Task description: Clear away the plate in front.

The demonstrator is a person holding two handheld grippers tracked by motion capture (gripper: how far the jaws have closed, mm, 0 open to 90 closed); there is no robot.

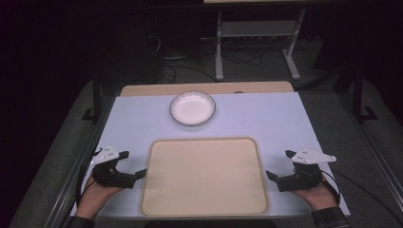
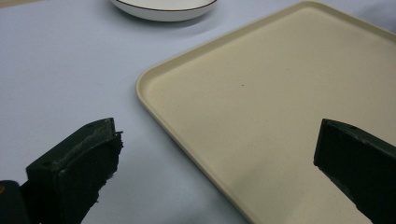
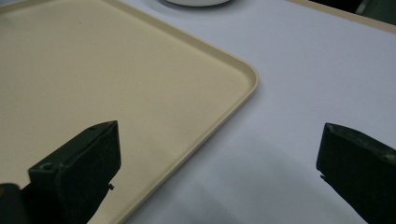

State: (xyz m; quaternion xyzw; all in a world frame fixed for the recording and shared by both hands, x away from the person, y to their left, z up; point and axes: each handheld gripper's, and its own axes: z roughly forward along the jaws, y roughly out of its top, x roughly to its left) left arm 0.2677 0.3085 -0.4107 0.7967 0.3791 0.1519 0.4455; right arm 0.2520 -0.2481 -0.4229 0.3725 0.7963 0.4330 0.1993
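A pale lavender-white surface [image 1: 266,123] sits in a dark room, with a strip of bare wood along its far edge. A person's hands enter from the near edge, each holding black tongs. The left tongs [image 1: 134,165] rest at the left side of a cream rectangular tray [image 1: 204,209], and the right tongs [image 1: 279,165] rest at its right side, so the tray lies between them. Both point inward toward the tray. In the left gripper view, the left tongs [image 2: 215,161] are spread wide and released, holding nothing, with the tray's rounded corner between the jaws. In the right gripper view, the right tongs [image 3: 217,161] are likewise spread wide and released, straddling the tray's edge. Beyond both tongs, past the tray's far edge, stands a white bowl [image 1: 192,108] with a thin dark rim, apart from the tray. Behind the surface, a grey carpeted floor [image 1: 266,71] holds the white legs of a metal stand [image 1: 256,45] and tangled dark cables [image 1: 237,57].
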